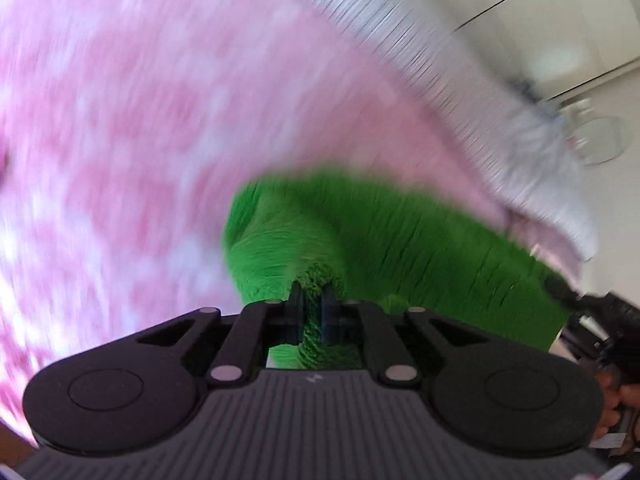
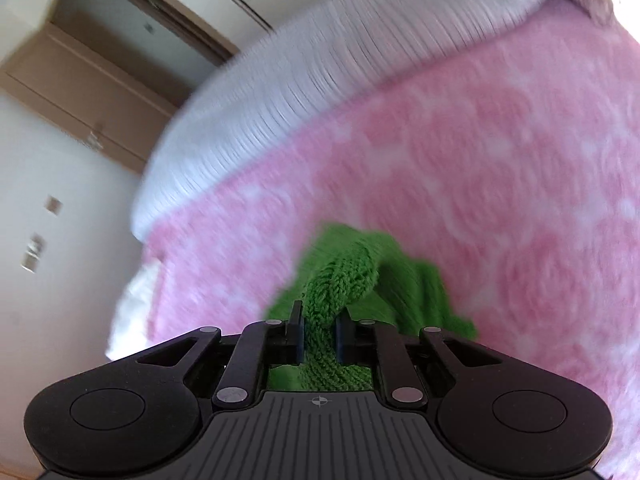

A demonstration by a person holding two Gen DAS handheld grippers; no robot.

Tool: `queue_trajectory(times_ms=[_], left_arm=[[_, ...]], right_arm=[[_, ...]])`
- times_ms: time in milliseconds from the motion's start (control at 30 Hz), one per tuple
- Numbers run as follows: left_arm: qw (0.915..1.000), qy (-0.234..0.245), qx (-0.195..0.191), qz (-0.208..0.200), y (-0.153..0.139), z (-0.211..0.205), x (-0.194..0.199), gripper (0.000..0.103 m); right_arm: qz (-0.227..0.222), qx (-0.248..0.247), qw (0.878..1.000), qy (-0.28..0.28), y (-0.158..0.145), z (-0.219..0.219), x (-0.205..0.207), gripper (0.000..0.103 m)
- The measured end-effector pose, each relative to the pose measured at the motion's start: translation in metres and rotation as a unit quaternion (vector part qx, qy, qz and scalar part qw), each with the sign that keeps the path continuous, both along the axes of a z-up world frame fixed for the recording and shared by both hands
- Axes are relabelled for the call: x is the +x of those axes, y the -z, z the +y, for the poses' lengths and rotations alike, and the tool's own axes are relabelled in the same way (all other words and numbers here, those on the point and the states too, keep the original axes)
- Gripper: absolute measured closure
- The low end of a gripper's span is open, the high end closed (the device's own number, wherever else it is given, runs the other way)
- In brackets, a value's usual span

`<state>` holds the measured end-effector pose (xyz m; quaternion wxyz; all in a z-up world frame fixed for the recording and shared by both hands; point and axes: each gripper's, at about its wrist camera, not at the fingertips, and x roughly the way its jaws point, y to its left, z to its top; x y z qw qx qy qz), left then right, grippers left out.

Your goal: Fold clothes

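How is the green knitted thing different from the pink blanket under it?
The green knit garment is plain bright green with chunky stitches, while the pink blanket is fuzzy with paler blotches. The garment is bunched up and pinched by the left gripper and the right gripper; the blanket lies spread out, and neither gripper holds it. The garment covers far less than the blanket. Both are soft cloth.

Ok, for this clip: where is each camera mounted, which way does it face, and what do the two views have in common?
Left wrist: sits on the left gripper, looking along its fingers at the green knit garment it clamps, over a pink blanket; the other gripper and a hand show at right.
Right wrist: sits on the right gripper, looking at the same garment it clamps, with a door at left.
Shared: the garment, the pink blanket and a white ribbed cover; both blurred.
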<state>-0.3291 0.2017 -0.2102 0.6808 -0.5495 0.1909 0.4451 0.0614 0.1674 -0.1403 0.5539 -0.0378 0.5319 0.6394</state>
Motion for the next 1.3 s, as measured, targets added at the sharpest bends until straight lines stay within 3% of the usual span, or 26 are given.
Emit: queue_trajectory(times_ms=[133, 300, 500, 567, 633, 667, 767, 800, 867, 967, 1067, 1100, 1200, 1300], left_arm=[[0.9951, 0.004, 0.098, 0.005, -0.084, 0.036, 0.001, 0.098], [0.9763, 0.026, 0.214, 0.011, -0.195, 0.076, 0.015, 0.099], [0.9247, 0.055, 0.377, 0.002, -0.323, 0.094, 0.04, 0.098], [0.9079, 0.068, 0.414, -0.005, -0.351, 0.087, 0.046, 0.098], [0.9005, 0.087, 0.426, -0.007, -0.361, 0.073, 0.047, 0.098], [0.8972, 0.098, 0.431, -0.007, -0.365, 0.066, 0.047, 0.098], [0.9039, 0.141, 0.403, 0.023, -0.343, 0.037, 0.039, 0.094], [0.9086, 0.157, 0.385, 0.04, -0.329, 0.028, 0.035, 0.091], [0.9274, 0.17, 0.319, 0.097, -0.291, 0.011, 0.03, 0.085], [0.9449, 0.182, 0.206, 0.178, -0.231, -0.01, 0.024, 0.085], [0.9476, 0.177, 0.116, 0.24, -0.183, -0.028, 0.026, 0.085], [0.9465, 0.175, 0.106, 0.25, -0.174, -0.032, 0.028, 0.085], [0.9478, 0.165, 0.106, 0.252, -0.169, -0.047, 0.034, 0.085], [0.9439, 0.164, 0.127, 0.257, -0.159, -0.059, 0.034, 0.083]], right_arm=[[-0.013, 0.075, 0.997, 0.003, -0.067, 0.016, -0.003, 0.092], [-0.038, 0.175, 0.984, 0.012, -0.156, 0.041, -0.01, 0.092], [-0.063, 0.282, 0.956, 0.045, -0.24, 0.035, 0.003, 0.092], [-0.066, 0.308, 0.948, 0.05, -0.259, 0.025, 0.008, 0.092], [-0.057, 0.306, 0.949, 0.042, -0.263, 0.011, 0.012, 0.091], [-0.061, 0.29, 0.955, 0.028, -0.259, 0.004, 0.012, 0.091], [-0.09, 0.21, 0.973, -0.034, -0.235, -0.015, 0.007, 0.086], [-0.109, 0.167, 0.978, -0.063, -0.222, -0.021, 0.005, 0.079], [-0.165, 0.071, 0.979, -0.091, -0.187, -0.035, -0.004, 0.07], [-0.232, -0.045, 0.968, -0.084, -0.138, -0.056, -0.012, 0.068], [-0.234, -0.077, 0.966, -0.074, -0.118, -0.068, -0.016, 0.068], [-0.231, -0.076, 0.967, -0.073, -0.116, -0.072, -0.016, 0.068], [-0.245, -0.058, 0.965, -0.079, -0.122, -0.08, -0.025, 0.068], [-0.271, -0.036, 0.958, -0.084, -0.121, -0.087, -0.029, 0.066]])
